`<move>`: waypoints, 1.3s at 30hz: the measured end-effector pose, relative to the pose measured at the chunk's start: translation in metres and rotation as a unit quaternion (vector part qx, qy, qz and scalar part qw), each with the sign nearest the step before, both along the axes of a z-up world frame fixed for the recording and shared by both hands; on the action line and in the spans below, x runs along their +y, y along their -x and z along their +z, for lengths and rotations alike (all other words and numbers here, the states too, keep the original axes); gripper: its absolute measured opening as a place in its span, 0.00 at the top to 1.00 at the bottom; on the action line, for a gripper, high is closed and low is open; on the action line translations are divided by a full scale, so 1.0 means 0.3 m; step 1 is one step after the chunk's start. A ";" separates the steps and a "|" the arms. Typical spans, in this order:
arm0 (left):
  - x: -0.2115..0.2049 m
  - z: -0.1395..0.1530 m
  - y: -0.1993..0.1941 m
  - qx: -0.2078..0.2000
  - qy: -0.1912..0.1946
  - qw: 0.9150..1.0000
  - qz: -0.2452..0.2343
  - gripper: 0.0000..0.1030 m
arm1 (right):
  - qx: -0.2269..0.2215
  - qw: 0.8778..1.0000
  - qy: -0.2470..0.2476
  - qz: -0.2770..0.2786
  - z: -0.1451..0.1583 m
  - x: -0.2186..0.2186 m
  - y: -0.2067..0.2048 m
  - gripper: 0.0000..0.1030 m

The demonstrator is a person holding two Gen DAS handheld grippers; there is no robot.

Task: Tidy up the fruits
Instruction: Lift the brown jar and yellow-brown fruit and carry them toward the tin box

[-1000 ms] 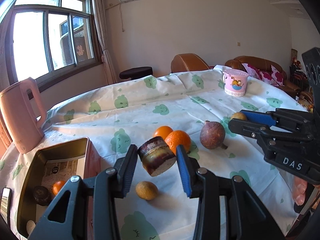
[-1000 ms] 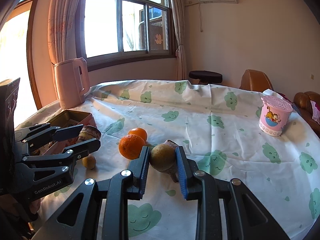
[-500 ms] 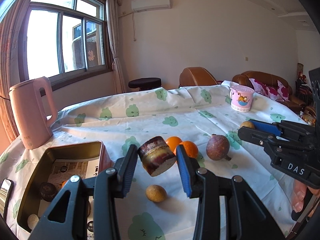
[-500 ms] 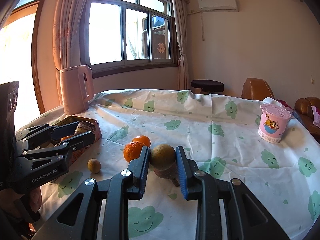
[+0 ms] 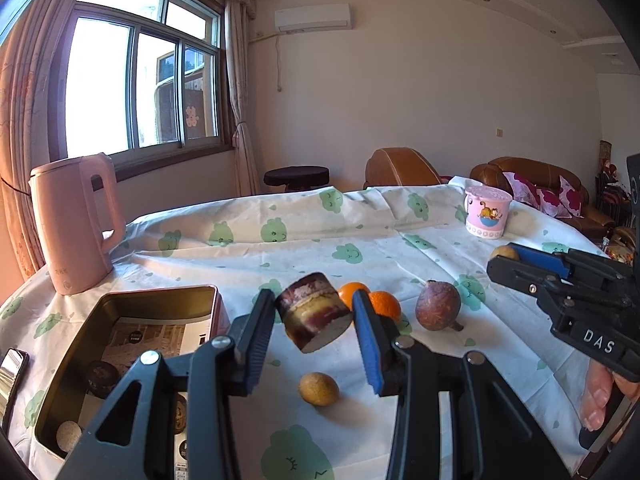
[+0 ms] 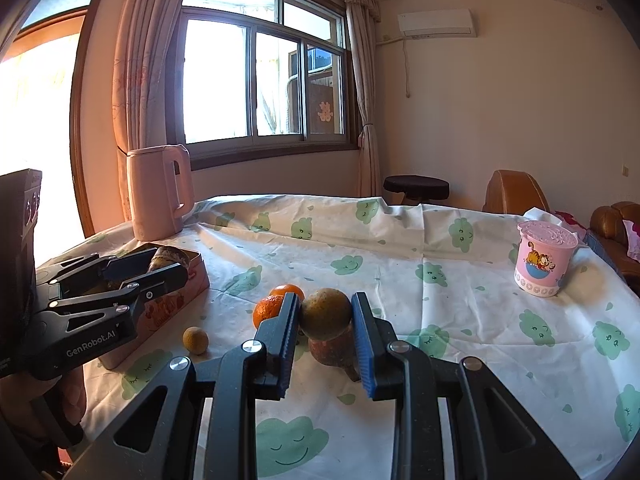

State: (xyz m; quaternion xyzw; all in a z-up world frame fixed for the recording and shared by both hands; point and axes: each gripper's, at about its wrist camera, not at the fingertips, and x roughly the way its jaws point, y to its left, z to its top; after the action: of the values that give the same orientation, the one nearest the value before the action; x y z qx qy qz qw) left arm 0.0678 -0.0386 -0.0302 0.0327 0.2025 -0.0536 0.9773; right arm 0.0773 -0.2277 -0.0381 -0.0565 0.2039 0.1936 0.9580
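My left gripper (image 5: 314, 314) is shut on a small brown round tin (image 5: 314, 316), held above the cloth just right of the open metal box (image 5: 132, 304). My right gripper (image 6: 325, 318) is shut on a round brownish-green fruit (image 6: 325, 313), held above a purple-brown passion fruit (image 6: 332, 354). Two oranges (image 5: 370, 300) and the passion fruit (image 5: 437, 311) lie on the table beyond the left gripper. A small tan fruit (image 5: 319, 389) lies below the tin. The right gripper shows at the right of the left wrist view (image 5: 505, 258).
A pink kettle (image 5: 76, 220) stands at the back left. A pink lidded cup (image 5: 486, 216) stands at the back right. The metal box holds small tins and a tan ball (image 5: 68, 434). A phone (image 5: 12, 372) lies left of the box. Sofas stand behind the table.
Both grippers have risen and tilted up, each still holding its object. The left gripper has shifted a little toward the box.
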 end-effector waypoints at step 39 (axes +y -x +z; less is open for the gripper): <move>0.016 0.031 0.074 -0.055 0.001 0.998 0.030 0.60 | -0.052 0.999 -0.006 0.010 0.023 -0.007 0.060 0.73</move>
State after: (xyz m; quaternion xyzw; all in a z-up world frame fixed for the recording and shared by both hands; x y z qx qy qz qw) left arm 0.0455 -0.0339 -0.0209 0.0285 0.1489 -0.0228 0.9882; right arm 0.0593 -0.2298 -0.0312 -0.0622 0.1524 0.2009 0.9657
